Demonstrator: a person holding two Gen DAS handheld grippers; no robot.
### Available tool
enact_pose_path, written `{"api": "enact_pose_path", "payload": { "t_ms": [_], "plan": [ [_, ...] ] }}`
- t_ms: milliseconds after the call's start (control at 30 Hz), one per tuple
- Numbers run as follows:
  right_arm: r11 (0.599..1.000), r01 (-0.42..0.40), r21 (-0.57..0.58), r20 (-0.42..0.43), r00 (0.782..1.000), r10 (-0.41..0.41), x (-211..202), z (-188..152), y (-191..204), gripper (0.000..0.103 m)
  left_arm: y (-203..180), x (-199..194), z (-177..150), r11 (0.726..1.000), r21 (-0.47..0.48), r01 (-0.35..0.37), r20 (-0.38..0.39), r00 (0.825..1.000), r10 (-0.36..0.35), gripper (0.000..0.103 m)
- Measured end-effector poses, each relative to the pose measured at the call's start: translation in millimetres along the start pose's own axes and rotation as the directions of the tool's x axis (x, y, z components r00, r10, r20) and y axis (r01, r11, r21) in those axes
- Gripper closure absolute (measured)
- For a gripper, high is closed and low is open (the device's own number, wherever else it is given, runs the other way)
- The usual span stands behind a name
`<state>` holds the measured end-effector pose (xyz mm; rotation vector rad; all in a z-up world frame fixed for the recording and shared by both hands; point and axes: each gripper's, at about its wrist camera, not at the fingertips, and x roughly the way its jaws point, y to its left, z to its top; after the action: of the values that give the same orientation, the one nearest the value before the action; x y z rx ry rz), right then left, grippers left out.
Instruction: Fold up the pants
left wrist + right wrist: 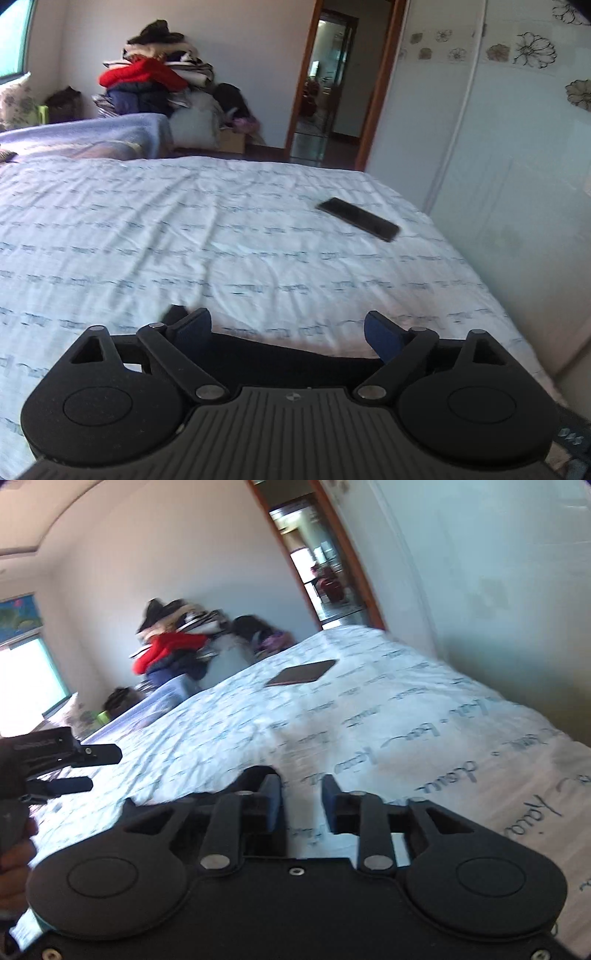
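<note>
My left gripper (288, 334) stands wide apart, blue pads splayed to either side, nothing pinched between them. Just under and behind its fingers lies a strip of dark cloth, the pants (295, 350), flat on the bed at the near edge; a small dark corner of the cloth pokes up beside the left pad. The pads do not press on it.

My right gripper (301, 799) is part way apart, a clear gap between the two blue-faced fingers, only bedsheet showing through the gap. Nothing held. Dark cloth shows just in front of its left finger, blurred, most likely the same pants, but I cannot tell for sure.

From the right wrist view the left gripper sits off at the left edge, its fingers spread over the sheet, with my hand (14, 856) on its grip below.

The bed (221, 229) carries a white sheet with rows of blue script. A black phone (358, 218) lies flat on it, well beyond both grippers, toward the wall side.

Farther out: a second bed with a blue cover (96, 129), a heap of clothes (147, 79) with a red piece in it, an open doorway (325, 92) with a wooden frame, and a pale wardrobe (517, 155) with flower prints along the right.
</note>
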<state>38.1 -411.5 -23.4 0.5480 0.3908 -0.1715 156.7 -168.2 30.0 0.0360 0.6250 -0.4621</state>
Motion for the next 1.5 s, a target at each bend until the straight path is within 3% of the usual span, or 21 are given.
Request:
{"api": "enact_pose_path", "payload": {
  "t_ms": [67,200,300,333,367,400,467,533,600,633,700,767,900,933,1033,1167,1367,1400,1433,1467,1500],
  "plan": [
    [0.998,-0.065,-0.022,-0.043,0.997,0.064,1.9,-1.0,4.4,0.059,18.3,5.3,-2.6,0.994,0.017,-0.104,0.008,0.995,0.104,0.009],
    [0.993,-0.103,-0.065,-0.113,0.989,0.096,37.5,3.2,11.6,0.053,62.4,24.3,-1.4,0.959,0.004,-0.282,-0.028,0.959,0.282,0.010],
    [0.994,-0.097,-0.049,-0.157,0.984,0.088,45.2,-0.9,-4.3,0.053,85.5,31.5,1.2,0.913,0.014,-0.408,-0.005,0.913,0.408,0.009],
    [0.992,-0.119,-0.027,-0.166,0.980,0.113,49.8,-0.5,-6.6,0.061,92.7,34.0,3.2,0.891,0.019,-0.454,0.000,0.891,0.454,0.009],
    [0.990,-0.143,-0.011,-0.179,0.974,0.139,55.8,1.0,-6.9,0.077,97.6,38.4,6.3,0.882,0.026,-0.471,-0.012,0.882,0.471,0.009],
    [0.989,-0.148,-0.007,-0.187,0.972,0.144,59.3,2.2,-7.1,0.081,101.1,42.0,9.5,0.891,0.036,-0.453,-0.027,0.891,0.454,0.009],
    [0.990,-0.139,-0.038,-0.182,0.975,0.130,59.7,4.1,-4.9,0.087,101.1,52.3,13.3,0.940,0.084,-0.331,-0.081,0.938,0.337,0.009],
    [0.986,-0.155,-0.053,-0.149,0.978,0.146,52.9,7.6,-5.2,0.088,91.3,68.5,9.8,0.956,0.146,-0.254,-0.136,0.952,0.274,0.009],
    [0.982,-0.185,-0.024,-0.106,0.978,0.182,48.1,11.4,-12.5,0.088,78.1,86.9,2.5,0.929,0.248,-0.277,-0.136,0.939,0.316,0.011],
    [0.984,-0.176,-0.007,-0.116,0.978,0.174,50.1,11.4,-18.3,0.090,71.8,96.4,-4.5,0.894,0.292,-0.340,-0.123,0.914,0.387,0.012],
    [0.998,-0.055,-0.035,-0.202,0.978,0.047,57.1,6.0,-28.0,0.089,73.8,106.7,-10.6,0.848,0.317,-0.425,-0.082,0.878,0.471,0.013],
    [0.998,0.009,-0.064,-0.238,0.971,-0.024,52.3,-0.5,-35.2,0.070,84.3,110.9,-11.4,0.836,0.300,-0.460,-0.085,0.860,0.504,0.013],
    [0.967,0.182,-0.180,-0.105,0.974,-0.203,20.7,10.5,-16.0,0.069,114.5,98.1,-9.4,0.879,0.169,-0.445,-0.144,0.871,0.469,0.013],
    [0.959,0.181,-0.217,-0.062,0.978,-0.198,14.1,15.3,-3.2,0.069,122.0,91.3,-7.7,0.887,0.120,-0.446,-0.148,0.876,0.460,0.013],
    [0.961,-0.029,-0.275,-0.088,0.996,0.005,20.8,26.1,46.2,0.069,142.2,68.7,-5.0,0.898,-0.002,-0.441,-0.154,0.887,0.435,0.013],
    [0.892,-0.318,-0.321,-0.271,0.933,0.236,85.3,19.3,125.8,0.061,151.1,36.1,-3.0,0.902,-0.045,-0.429,-0.113,0.900,0.422,0.011],
    [0.828,-0.356,-0.433,-0.486,0.866,0.118,202.8,-6.6,186.3,0.053,159.3,1.2,-7.3,0.921,0.009,-0.388,-0.074,0.919,0.388,0.009],
    [0.826,-0.352,-0.441,-0.507,0.857,0.095,213.7,-10.2,186.9,0.054,161.3,-3.6,-9.1,0.926,0.013,-0.378,-0.072,0.923,0.378,0.008],
    [0.817,-0.372,-0.440,-0.530,0.842,0.099,219.2,-13.9,186.6,0.084,164.0,-7.8,-11.6,0.928,0.020,-0.371,-0.068,0.926,0.371,0.008],
    [0.812,-0.389,-0.435,-0.540,0.834,0.110,218.8,-15.9,187.3,0.094,166.0,-11.1,-13.9,0.930,0.025,-0.368,-0.066,0.927,0.369,0.008],
    [0.797,-0.385,-0.465,-0.525,0.845,0.101,215.6,-18.5,190.0,0.094,167.7,-13.9,-15.9,0.930,0.028,-0.367,-0.064,0.928,0.368,0.008]
  ]
}}
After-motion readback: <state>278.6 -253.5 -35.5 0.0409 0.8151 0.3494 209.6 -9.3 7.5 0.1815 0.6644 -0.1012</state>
